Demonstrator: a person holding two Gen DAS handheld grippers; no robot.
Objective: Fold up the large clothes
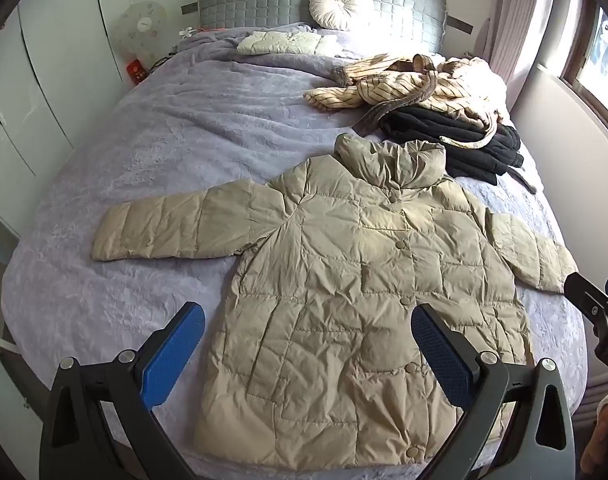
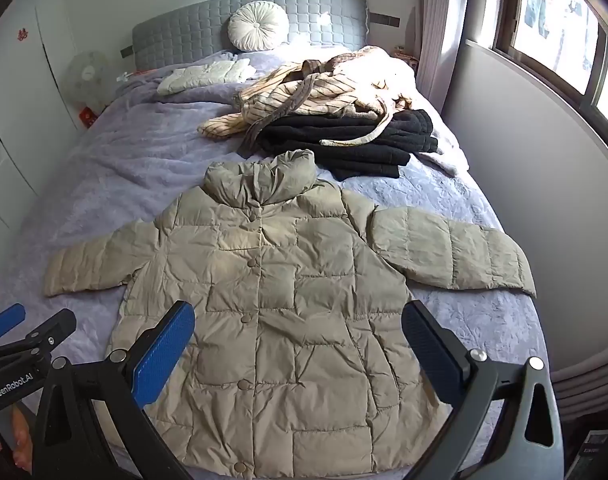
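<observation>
**Operator:** I have the beige puffer jacket (image 1: 356,280) laid flat, front up and buttoned, on the lavender bedspread (image 1: 123,184), collar toward the grey quilted headboard (image 1: 263,4). Both sleeves are spread outward from the body.

**Supervisor:** Jaw status?

**Operator:** Left gripper (image 1: 308,344): jaws released, spread wide, nothing between the blue pads, hovering above the jacket's lower hem. Right gripper (image 2: 297,340): jaws likewise released and empty, over the same lower half.

**Supervisor:** Other items relative to the jacket?

**Operator:** Just beyond the collar lies a folded black garment (image 2: 344,144), with a striped cream garment (image 2: 299,96) heaped on it. A round white cushion (image 1: 340,4) leans against the headboard.
</observation>
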